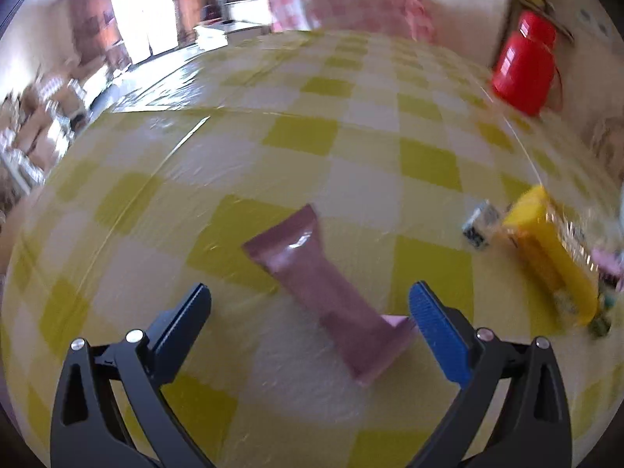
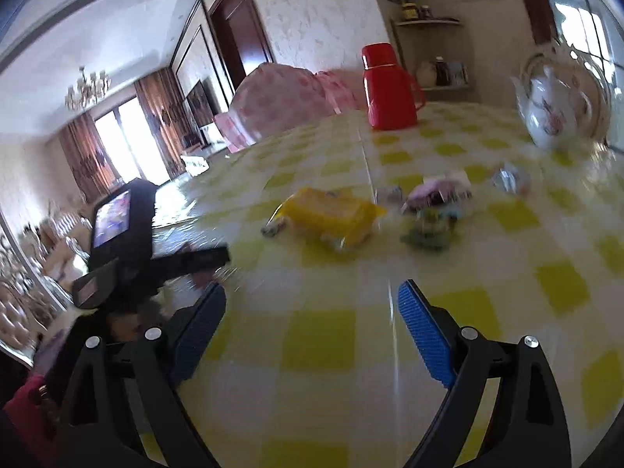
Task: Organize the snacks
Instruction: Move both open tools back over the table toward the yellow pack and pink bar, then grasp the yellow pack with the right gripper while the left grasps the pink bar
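A long mauve snack wrapper (image 1: 323,288) lies flat on the yellow-and-white checked tablecloth (image 1: 351,124). My left gripper (image 1: 310,296) is open, its jaws wide apart on either side of the wrapper's near end, not touching it. A yellow snack pack (image 1: 550,249) lies to the right with a small silver packet (image 1: 479,226) beside it. In the right wrist view, my right gripper (image 2: 312,296) is open and empty above the cloth. The yellow pack (image 2: 331,214) and several small wrapped snacks (image 2: 433,202) lie ahead of it. The left gripper's body (image 2: 124,241) is at the left.
A red thermos (image 2: 390,85) stands at the far side of the table; it also shows in the left wrist view (image 1: 524,66). A white floral teapot (image 2: 553,109) stands far right. A pink-covered chair (image 2: 280,97) is behind the table. The table's left edge (image 1: 128,111) drops to the floor.
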`<state>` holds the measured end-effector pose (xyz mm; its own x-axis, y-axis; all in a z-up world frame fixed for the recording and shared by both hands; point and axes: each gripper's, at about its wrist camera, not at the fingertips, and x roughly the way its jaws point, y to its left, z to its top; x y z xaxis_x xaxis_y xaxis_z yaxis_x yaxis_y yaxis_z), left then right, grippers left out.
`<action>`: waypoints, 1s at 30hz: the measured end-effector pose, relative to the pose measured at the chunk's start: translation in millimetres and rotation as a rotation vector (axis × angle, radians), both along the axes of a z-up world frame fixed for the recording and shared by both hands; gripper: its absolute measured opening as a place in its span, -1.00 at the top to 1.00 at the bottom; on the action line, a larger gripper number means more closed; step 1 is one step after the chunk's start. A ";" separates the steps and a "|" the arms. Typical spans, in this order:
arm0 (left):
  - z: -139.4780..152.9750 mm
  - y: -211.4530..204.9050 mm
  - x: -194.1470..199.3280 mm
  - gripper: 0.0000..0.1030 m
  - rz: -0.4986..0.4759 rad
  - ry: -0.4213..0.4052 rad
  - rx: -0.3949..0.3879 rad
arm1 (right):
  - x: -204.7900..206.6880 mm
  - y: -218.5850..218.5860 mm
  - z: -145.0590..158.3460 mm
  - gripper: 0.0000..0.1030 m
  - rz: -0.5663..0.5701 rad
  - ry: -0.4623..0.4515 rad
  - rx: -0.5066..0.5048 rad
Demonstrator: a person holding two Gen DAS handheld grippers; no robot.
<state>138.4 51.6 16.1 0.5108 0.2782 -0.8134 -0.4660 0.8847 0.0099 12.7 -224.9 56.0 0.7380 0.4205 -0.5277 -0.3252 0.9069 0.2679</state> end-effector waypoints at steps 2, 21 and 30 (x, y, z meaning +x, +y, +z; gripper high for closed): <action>-2.0 -3.4 2.1 -0.97 -0.042 0.013 0.014 | 33.6 15.2 -0.1 -0.69 0.046 0.021 -0.056; -3.2 2.3 11.9 -0.97 -0.125 0.019 0.012 | 155.8 92.1 -42.4 0.06 0.213 0.153 -0.463; -3.4 2.8 13.5 -0.96 -0.136 0.014 0.013 | 36.5 45.1 -27.8 0.08 -0.055 0.118 -0.352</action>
<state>152.0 54.4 12.7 0.5328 0.2178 -0.8177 -0.3419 0.9393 0.0274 49.2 -179.8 28.1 0.6800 0.1591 -0.7157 -0.2585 0.9655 -0.0310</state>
